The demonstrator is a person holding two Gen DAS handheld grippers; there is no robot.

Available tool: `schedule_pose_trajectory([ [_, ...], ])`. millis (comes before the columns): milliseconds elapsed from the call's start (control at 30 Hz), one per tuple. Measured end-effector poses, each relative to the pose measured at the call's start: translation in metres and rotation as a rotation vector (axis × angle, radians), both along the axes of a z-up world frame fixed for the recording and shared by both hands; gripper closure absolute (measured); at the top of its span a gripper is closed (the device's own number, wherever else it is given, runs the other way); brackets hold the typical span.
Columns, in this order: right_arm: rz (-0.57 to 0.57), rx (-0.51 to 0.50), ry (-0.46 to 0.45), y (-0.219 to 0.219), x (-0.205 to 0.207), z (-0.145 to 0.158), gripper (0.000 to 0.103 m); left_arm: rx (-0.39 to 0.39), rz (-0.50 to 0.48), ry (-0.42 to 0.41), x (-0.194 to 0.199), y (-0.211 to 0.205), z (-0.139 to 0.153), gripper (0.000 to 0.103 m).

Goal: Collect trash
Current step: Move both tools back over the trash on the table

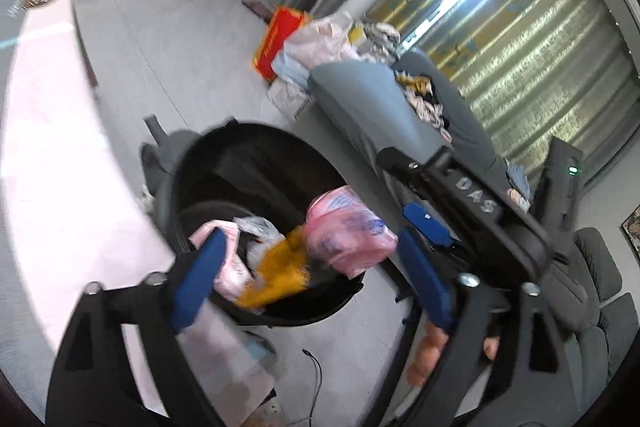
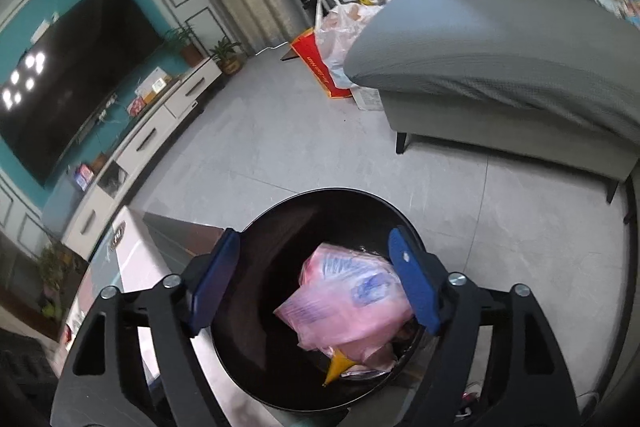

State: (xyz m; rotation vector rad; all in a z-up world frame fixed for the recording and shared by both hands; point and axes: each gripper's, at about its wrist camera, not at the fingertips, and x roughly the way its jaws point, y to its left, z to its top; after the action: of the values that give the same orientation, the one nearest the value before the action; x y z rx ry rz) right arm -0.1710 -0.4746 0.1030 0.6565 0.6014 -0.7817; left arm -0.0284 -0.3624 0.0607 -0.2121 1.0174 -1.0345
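Note:
A round black trash bin (image 1: 256, 155) stands on the grey floor, and both grippers hover over it. Inside lie a pink plastic bag (image 1: 344, 231), a yellow wrapper (image 1: 280, 275) and some white and pink scraps. My left gripper (image 1: 312, 267) is open above the bin's near rim, with nothing pressed between its blue pads. In the right wrist view my right gripper (image 2: 314, 279) is also open over the bin (image 2: 320, 199). The pink bag (image 2: 352, 303) lies below, close by its right finger (image 2: 412, 279), with the yellow wrapper (image 2: 336, 367) poking out under it. Neither gripper holds anything.
A grey sofa (image 2: 500, 67) with clothes on it stands to the right of the bin. A red box (image 2: 320, 67) and plastic bags (image 2: 344, 27) lie beside its far end. A pale table (image 1: 48, 147) borders the bin's left. TV (image 2: 72, 67) and white cabinet (image 2: 160, 131) line the wall.

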Motion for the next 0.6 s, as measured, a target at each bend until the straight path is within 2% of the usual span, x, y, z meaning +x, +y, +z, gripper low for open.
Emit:
schedule_pose_trajectory([
  [200,0.113,-0.054,-0.035,0.030,0.022,0.017,0.013,0.011,0.153,-0.094,0.003,0.071,0.030,0.004],
  [367,0.229,-0.105,-0.070,0.065,0.043,0.031,0.009,0.040,0.335,-0.167,0.004,0.149,0.053,0.003],
  [467,0.301,-0.130,-0.079,0.086,0.056,0.037,0.009,0.077,0.451,-0.215,0.003,0.196,0.064,0.003],
  [600,0.388,-0.177,-0.082,0.119,0.074,0.043,0.009,0.173,0.602,-0.305,0.003,0.255,0.075,0.003],
])
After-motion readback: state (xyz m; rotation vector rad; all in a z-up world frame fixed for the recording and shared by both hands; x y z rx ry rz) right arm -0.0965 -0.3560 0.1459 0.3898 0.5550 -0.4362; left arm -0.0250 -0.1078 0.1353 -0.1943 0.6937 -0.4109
